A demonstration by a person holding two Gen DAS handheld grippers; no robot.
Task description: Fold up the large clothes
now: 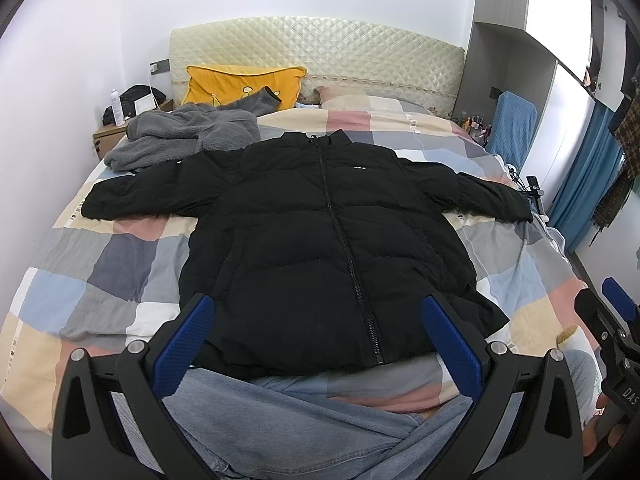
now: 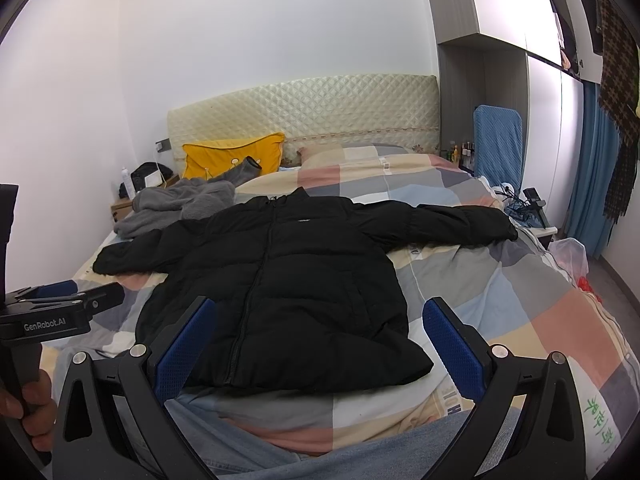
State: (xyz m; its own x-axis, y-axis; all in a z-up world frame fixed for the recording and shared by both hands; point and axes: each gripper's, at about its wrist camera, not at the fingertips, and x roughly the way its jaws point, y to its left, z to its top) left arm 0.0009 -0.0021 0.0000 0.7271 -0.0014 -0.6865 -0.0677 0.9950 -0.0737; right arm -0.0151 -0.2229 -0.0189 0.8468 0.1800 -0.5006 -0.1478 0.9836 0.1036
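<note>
With the left gripper (image 1: 318, 336) and right gripper (image 2: 320, 340) both spread wide and empty just short of its near hem, the black jacket (image 1: 320, 240) lying flat on the checked bed (image 1: 100, 264) may slip or spring apart when folded, or drag the gray fleece (image 1: 180, 136) heaped at far left.

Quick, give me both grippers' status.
Left gripper: open, holding nothing, above the jacket hem.
Right gripper: open, holding nothing.
</note>
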